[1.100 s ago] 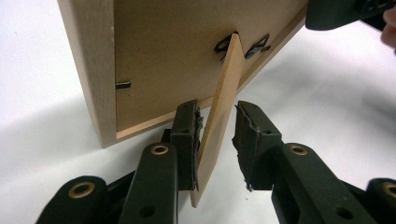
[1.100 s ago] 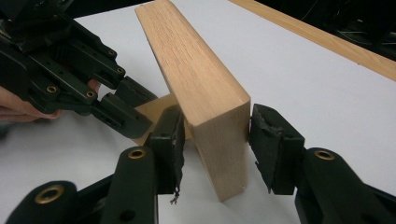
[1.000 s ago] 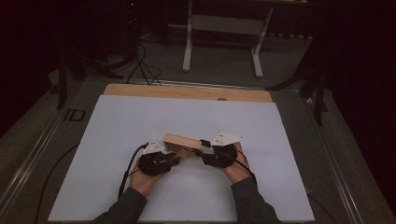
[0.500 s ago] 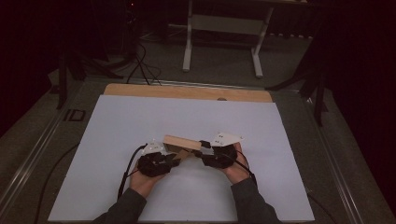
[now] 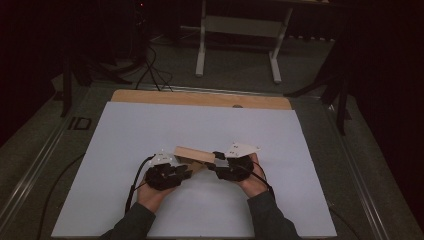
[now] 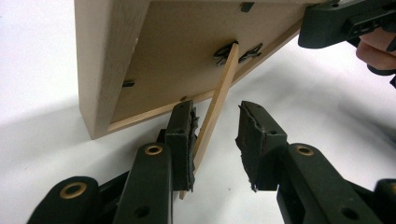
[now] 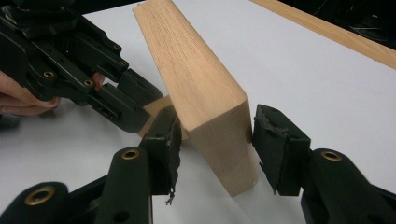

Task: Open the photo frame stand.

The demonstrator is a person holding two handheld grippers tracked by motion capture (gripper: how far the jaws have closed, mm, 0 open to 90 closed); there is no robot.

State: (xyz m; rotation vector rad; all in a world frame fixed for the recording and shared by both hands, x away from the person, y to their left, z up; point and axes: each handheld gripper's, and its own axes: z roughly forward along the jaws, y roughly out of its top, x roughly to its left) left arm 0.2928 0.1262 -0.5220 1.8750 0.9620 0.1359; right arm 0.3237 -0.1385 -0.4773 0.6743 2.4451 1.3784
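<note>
White sheeting covers the table, and on its near part, just ahead of the person's hands, a light wooden picture frame with a fibreboard back is held tilted on one long edge, its back turned toward the left hand.

In the left gripper view, the left tongs are spread around the thin wooden prop strut hinged to that back. The strut leans on one pad while the other pad stands clear, so nothing is clamped.

In the right gripper view, the right tongs bracket the frame's end. Their jaws have just been opening, and the wood sits loosely between them.

The step in hand is judged to be setting out the prop. Next, the strut must be pinched and swung away from the back while the frame is steadied.

Beyond, a bare wooden strip is seen at the table's far edge.
</note>
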